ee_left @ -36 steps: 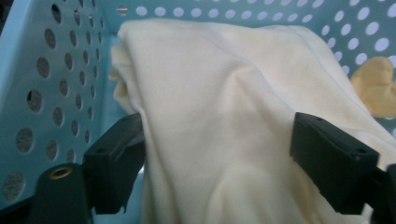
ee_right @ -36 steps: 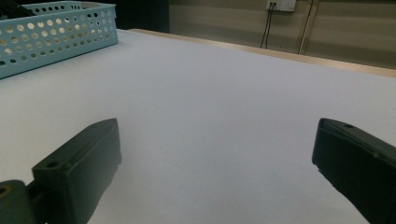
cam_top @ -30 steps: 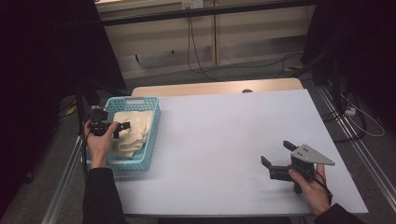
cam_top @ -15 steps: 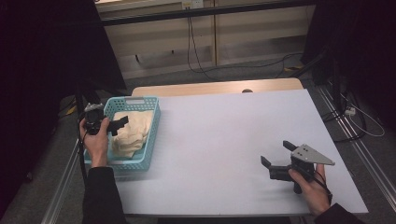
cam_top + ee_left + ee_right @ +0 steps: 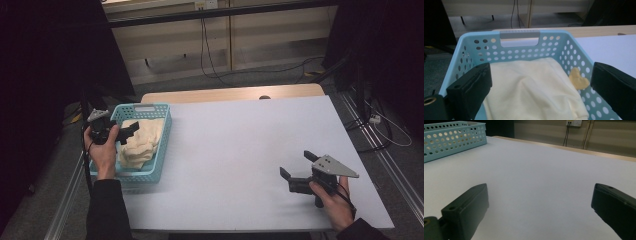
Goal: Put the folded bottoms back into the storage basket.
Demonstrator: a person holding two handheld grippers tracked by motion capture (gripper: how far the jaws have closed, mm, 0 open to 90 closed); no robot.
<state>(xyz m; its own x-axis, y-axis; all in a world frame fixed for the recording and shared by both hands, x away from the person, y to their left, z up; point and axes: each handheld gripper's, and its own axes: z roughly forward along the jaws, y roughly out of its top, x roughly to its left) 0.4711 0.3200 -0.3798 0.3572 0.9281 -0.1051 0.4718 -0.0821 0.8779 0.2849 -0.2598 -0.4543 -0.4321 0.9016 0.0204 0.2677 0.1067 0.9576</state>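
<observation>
The right gripper (image 5: 296, 172) rests on the white table (image 5: 240, 150), jaws wide apart, holding nothing. The left gripper (image 5: 127, 131) hovers with jaws spread just above the cream cloth (image 5: 531, 87), which lies inside the blue basket (image 5: 520, 40) beyond it.

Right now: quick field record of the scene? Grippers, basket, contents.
left gripper: open, over the basket, jaws either side of the cloth
right gripper: open, low over the bare table, holding nothing
basket: light blue, perforated, at the table's left edge
cloth: cream, crumpled, inside the basket
</observation>
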